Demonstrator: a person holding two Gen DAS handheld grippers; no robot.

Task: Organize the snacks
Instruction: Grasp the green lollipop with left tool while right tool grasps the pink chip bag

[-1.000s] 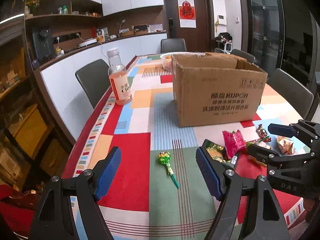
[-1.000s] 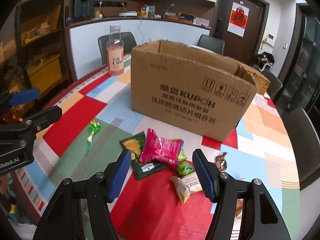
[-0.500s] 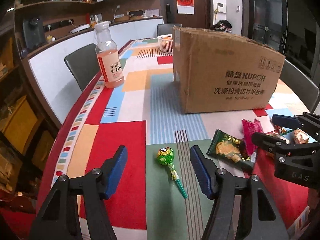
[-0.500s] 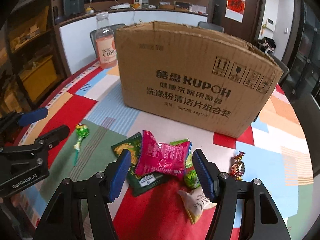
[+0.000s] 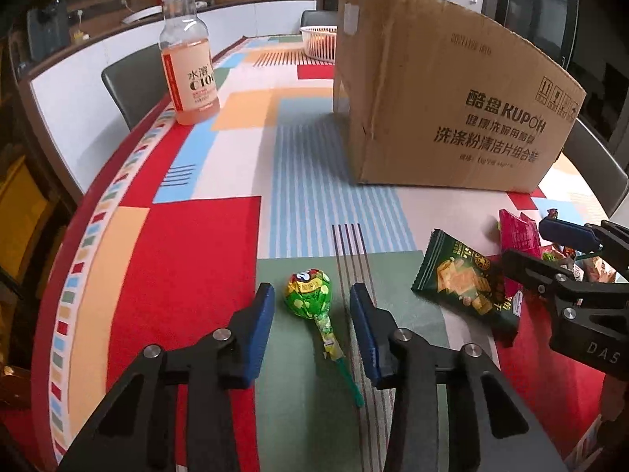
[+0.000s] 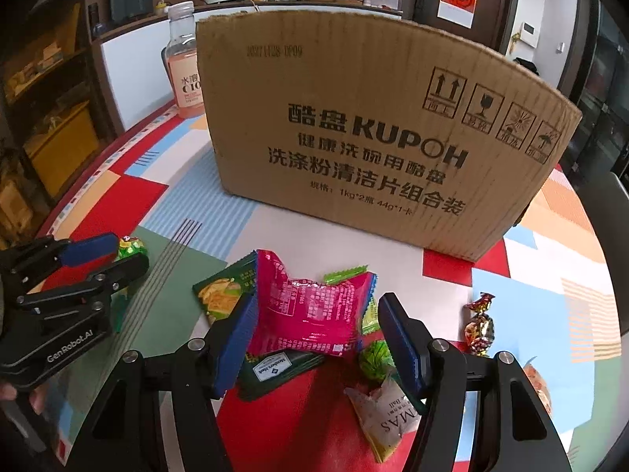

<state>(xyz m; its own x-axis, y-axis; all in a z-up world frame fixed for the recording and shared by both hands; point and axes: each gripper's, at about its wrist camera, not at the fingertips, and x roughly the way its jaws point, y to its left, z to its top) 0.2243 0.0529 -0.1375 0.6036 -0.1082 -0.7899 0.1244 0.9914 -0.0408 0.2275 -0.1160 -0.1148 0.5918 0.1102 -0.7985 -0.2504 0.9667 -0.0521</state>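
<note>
A green-wrapped lollipop [image 5: 309,294] lies on the tablecloth between the open fingers of my left gripper [image 5: 310,306]; it shows partly hidden in the right wrist view [image 6: 131,247]. My right gripper [image 6: 314,326] is open around a pink snack packet [image 6: 310,310] that lies on a dark green cracker packet [image 6: 224,295]. That green packet [image 5: 464,279] and the pink one [image 5: 519,232] also show in the left wrist view. The cardboard box [image 6: 373,137] stands just behind the snacks.
A bottle of pink drink [image 5: 188,55] stands at the table's left edge. Small wrapped candies [image 6: 477,326], a green sweet [image 6: 375,358] and a beige sachet [image 6: 389,417] lie to the right. A white basket [image 5: 318,41] sits behind the box. Chairs surround the table.
Both grippers have dropped lower and moved forward. The left one now straddles the lollipop; the right one now straddles the pink packet. Both stay open.
</note>
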